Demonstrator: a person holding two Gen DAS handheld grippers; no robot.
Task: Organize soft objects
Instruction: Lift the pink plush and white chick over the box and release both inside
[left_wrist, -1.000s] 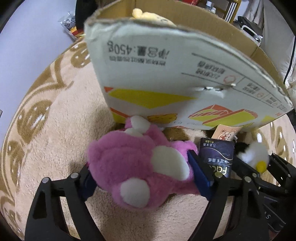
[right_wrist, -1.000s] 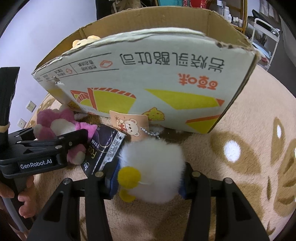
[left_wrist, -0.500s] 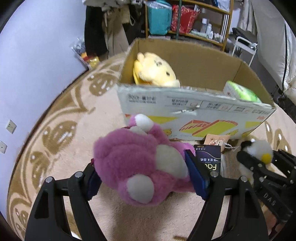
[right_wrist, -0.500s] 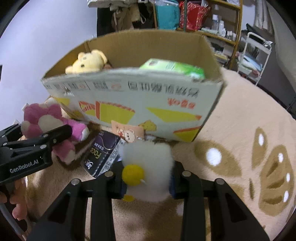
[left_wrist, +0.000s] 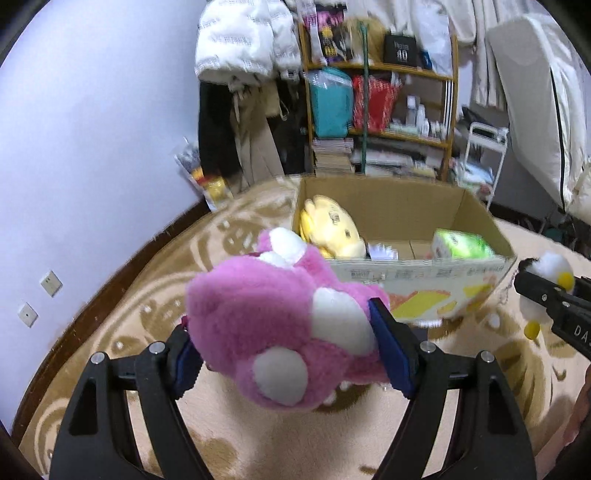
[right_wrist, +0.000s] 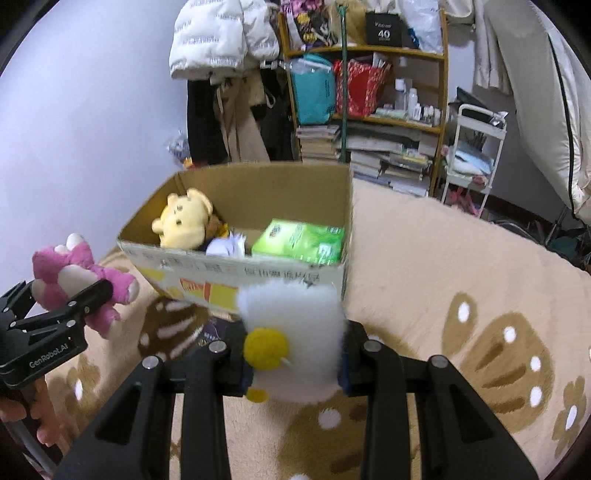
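Left wrist view: both clamped claws, pink plush (left_wrist: 280, 332) and white plush (right_wrist: 291, 332), now higher, box (left_wrist: 476, 221) interior newly visible.

The left gripper (left_wrist: 284, 343) fills the lower half of the left wrist view, its blue pads (left_wrist: 391, 350) pressed into both sides of a pink plush toy (left_wrist: 273, 332). The right gripper (right_wrist: 293, 354) sits at lower centre of the right wrist view, jaws clamped on a white fluffy toy (right_wrist: 295, 332). Fingers of a hand (right_wrist: 22, 417) show at that view's lower left edge.
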